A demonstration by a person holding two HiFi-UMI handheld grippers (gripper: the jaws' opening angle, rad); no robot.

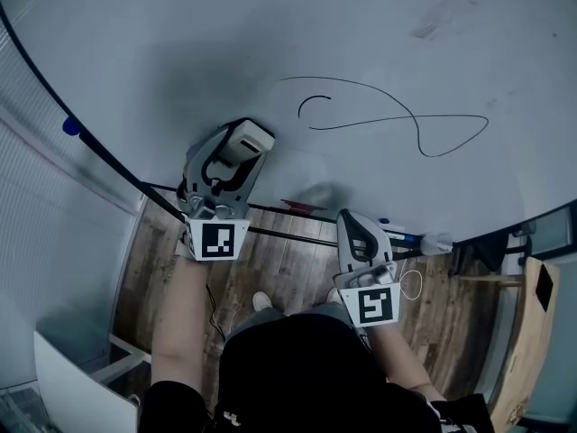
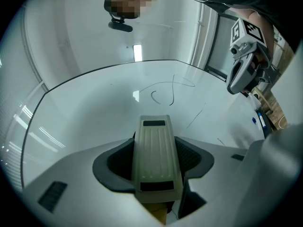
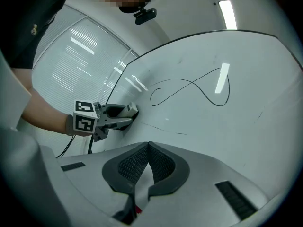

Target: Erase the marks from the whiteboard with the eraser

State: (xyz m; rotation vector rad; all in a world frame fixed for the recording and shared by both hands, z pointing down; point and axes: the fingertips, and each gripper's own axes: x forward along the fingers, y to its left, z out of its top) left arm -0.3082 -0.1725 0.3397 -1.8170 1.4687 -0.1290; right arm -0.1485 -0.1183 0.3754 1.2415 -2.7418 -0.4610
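A black looping line (image 1: 397, 120) is drawn across the whiteboard (image 1: 379, 34); the same line (image 3: 189, 86) shows in the right gripper view and, small, as the line (image 2: 165, 91) in the left gripper view. My left gripper (image 1: 242, 142) is shut on a pale ribbed eraser (image 2: 157, 155), held at the board to the lower left of the line; the eraser (image 1: 248, 138) tips its front. My right gripper (image 1: 353, 231) hangs lower, off the board, with its jaws closed together and nothing between them.
A marker tray with a red marker (image 1: 305, 207) and a blue-capped marker (image 1: 401, 238) runs under the board. A blue magnet (image 1: 71, 127) sits at the board's left frame. Wood floor (image 1: 288, 264) and a white chair (image 1: 72, 391) lie below.
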